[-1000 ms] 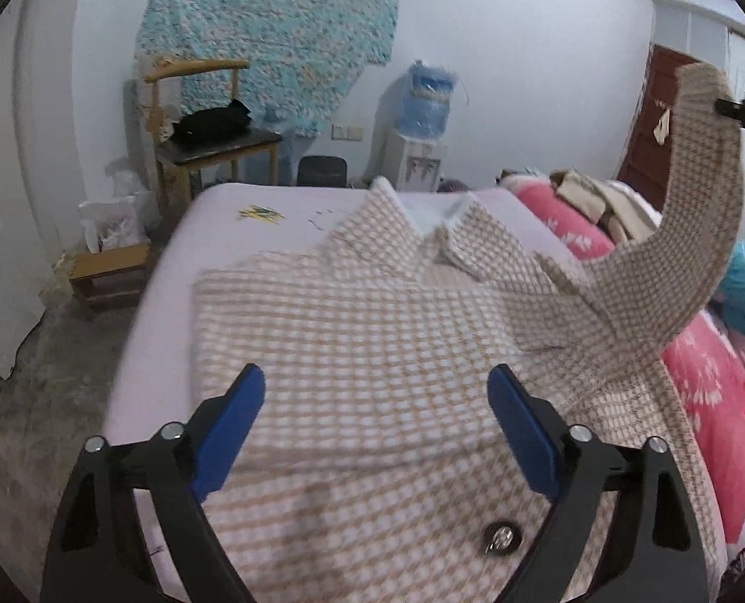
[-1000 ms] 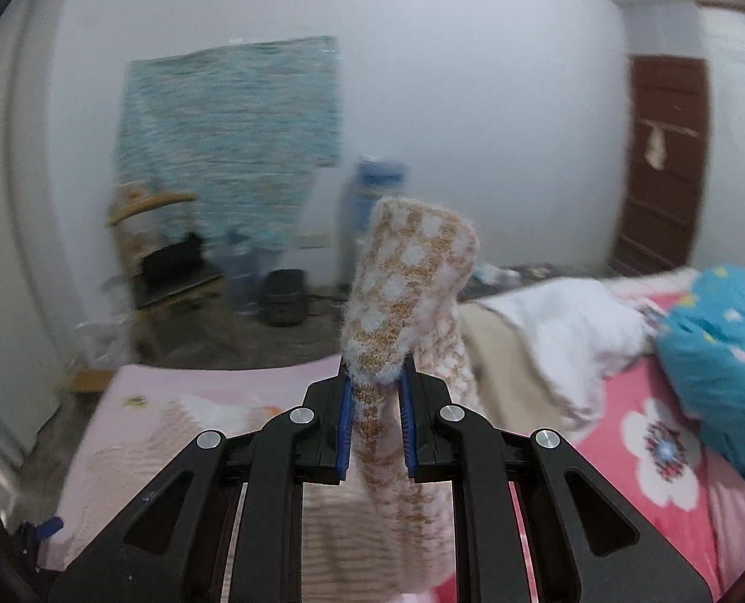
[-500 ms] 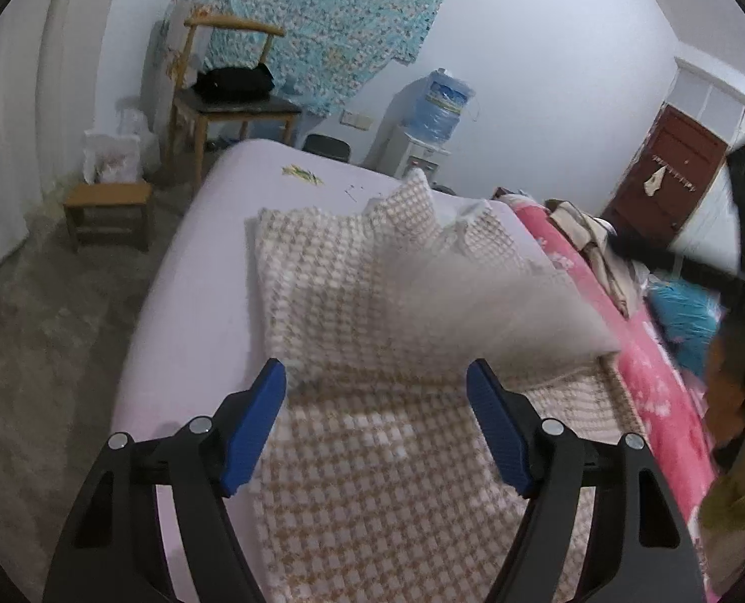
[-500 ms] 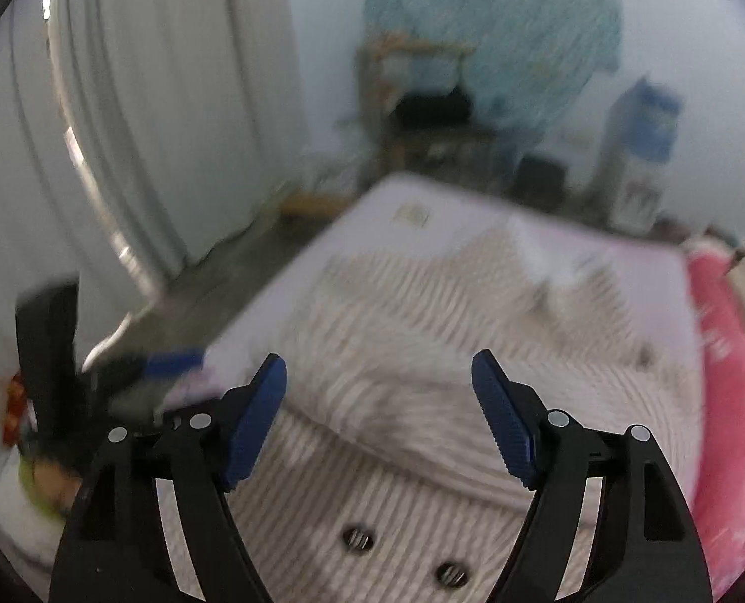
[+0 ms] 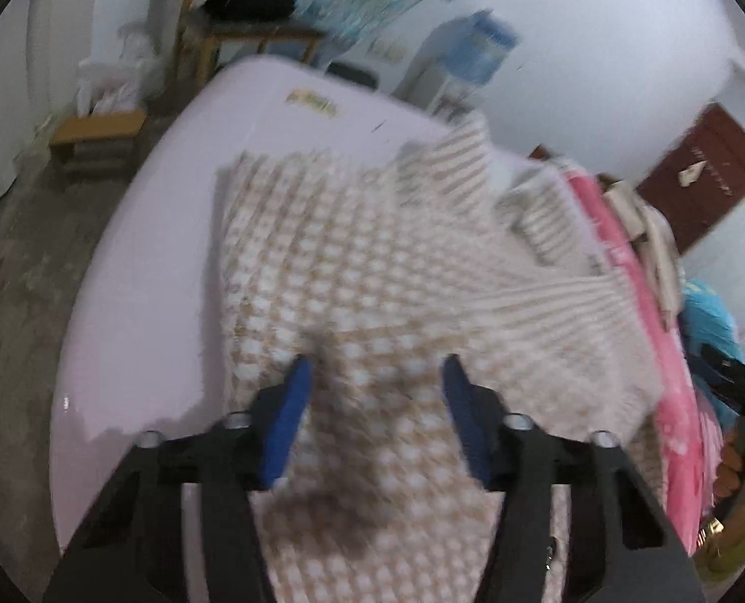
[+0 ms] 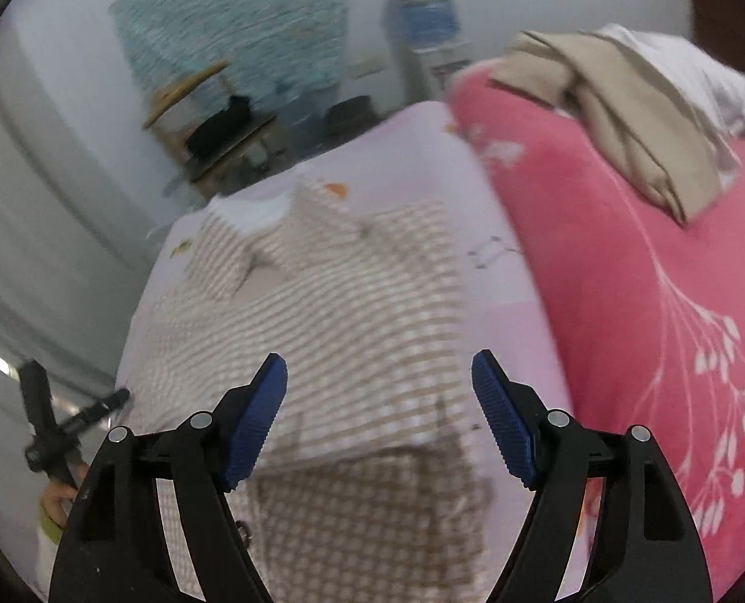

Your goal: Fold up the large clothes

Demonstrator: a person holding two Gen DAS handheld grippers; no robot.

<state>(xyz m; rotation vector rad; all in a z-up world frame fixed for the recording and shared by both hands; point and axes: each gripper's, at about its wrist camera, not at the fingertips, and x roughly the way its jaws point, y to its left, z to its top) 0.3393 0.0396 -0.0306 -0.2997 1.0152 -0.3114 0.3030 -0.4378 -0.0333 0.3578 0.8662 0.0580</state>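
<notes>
A beige-and-white checked woollen coat (image 5: 372, 271) lies spread on a pale lilac bed sheet (image 5: 161, 251). A pink floral blanket (image 6: 648, 301) lies beside its right edge, and a tan folded garment (image 6: 618, 100) sits on that blanket.

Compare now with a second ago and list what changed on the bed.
The right gripper let go of the beige-and-white checked coat's sleeve, which dropped from the air across the coat; its jaws now stand open and empty. The left gripper has been closing over the fabric, not yet pinching. The coat's body stays flat on the lilac sheet.
</notes>
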